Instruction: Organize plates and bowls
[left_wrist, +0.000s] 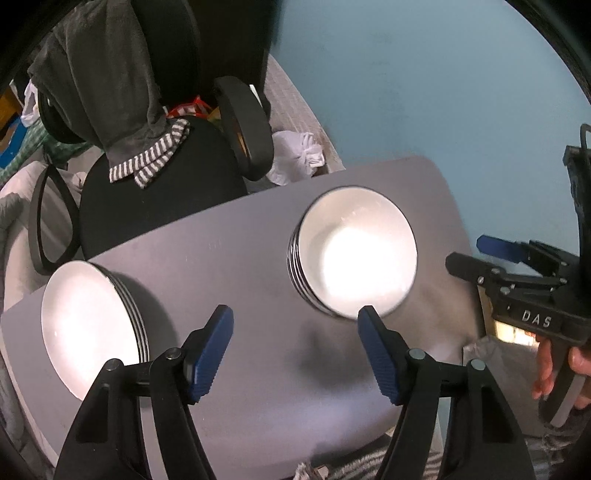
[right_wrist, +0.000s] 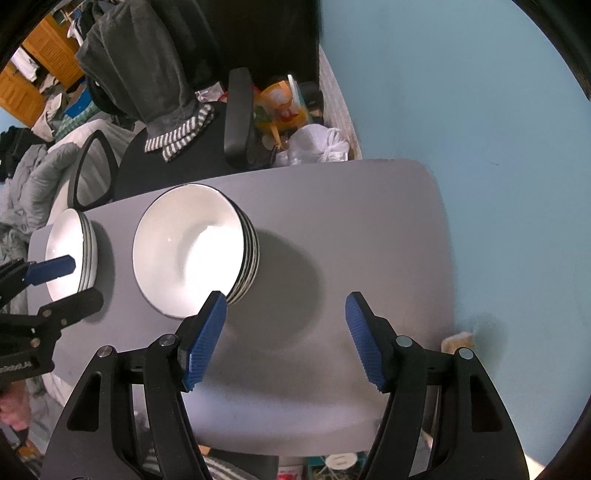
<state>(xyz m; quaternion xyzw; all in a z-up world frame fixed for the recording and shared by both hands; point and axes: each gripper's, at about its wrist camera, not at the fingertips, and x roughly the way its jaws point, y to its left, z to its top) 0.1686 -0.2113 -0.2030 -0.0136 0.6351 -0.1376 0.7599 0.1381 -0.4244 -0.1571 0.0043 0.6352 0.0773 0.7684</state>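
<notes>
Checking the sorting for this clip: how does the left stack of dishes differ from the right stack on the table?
The left stack holds flatter plates, while the right stack holds deeper dishes with sloped sides, more like bowls. The left stack sits at the table's left edge; the right stack sits nearer the middle. Both are white with dark rims, several pieces high, and neither is gripped.

A grey tabletop (right_wrist: 332, 229) with rounded corners stands against a pale blue wall (right_wrist: 461, 92). Beyond its far edge is a black office chair (left_wrist: 155, 206) with a dark grey garment with striped cuffs (left_wrist: 110, 81) draped over its back. Farther left, wooden furniture (right_wrist: 40, 70) stands behind heaped grey bedding (right_wrist: 33, 184).
</notes>
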